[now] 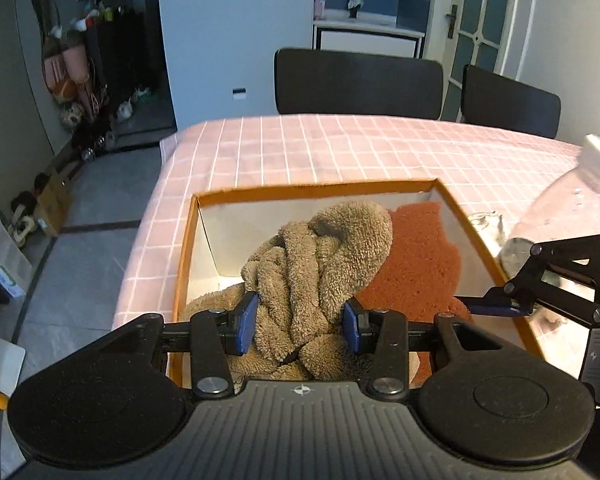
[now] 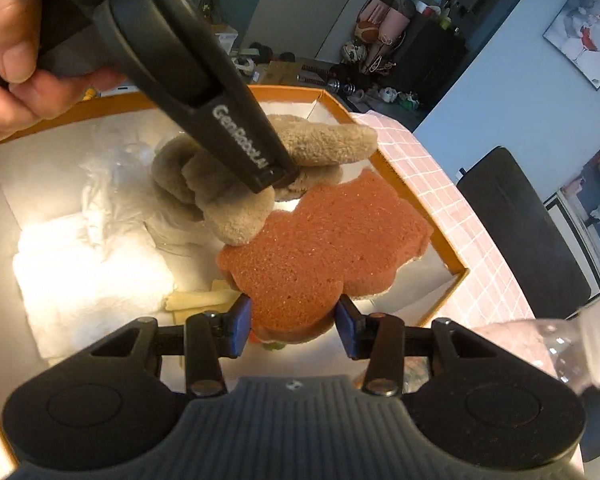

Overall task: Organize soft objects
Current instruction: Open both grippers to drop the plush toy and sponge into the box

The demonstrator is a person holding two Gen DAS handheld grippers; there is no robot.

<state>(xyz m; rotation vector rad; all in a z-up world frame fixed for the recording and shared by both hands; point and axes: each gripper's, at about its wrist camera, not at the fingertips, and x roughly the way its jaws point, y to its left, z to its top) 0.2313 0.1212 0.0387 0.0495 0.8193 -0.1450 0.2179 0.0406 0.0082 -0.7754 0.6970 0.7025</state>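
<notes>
A bunched tan terry towel (image 1: 316, 268) hangs over the orange-rimmed box (image 1: 312, 189), with my left gripper (image 1: 300, 326) shut on its lower folds. In the right wrist view my right gripper (image 2: 293, 322) is shut on the near edge of a flat reddish-orange sponge (image 2: 324, 248), held above the inside of the box (image 2: 452, 258). The same sponge (image 1: 416, 264) shows behind the towel in the left wrist view. The left gripper's black body (image 2: 204, 92), held by a hand (image 2: 16, 52), crosses the right wrist view and presses on the towel (image 2: 236, 204).
The box stands on a table with a pink checked cloth (image 1: 340, 148). White crumpled paper (image 2: 88, 264) and pale yellow sticks (image 2: 198, 300) lie in the box. A clear plastic bottle (image 1: 572, 208) with a white cap stands at the right. Black chairs (image 1: 358, 82) flank the table.
</notes>
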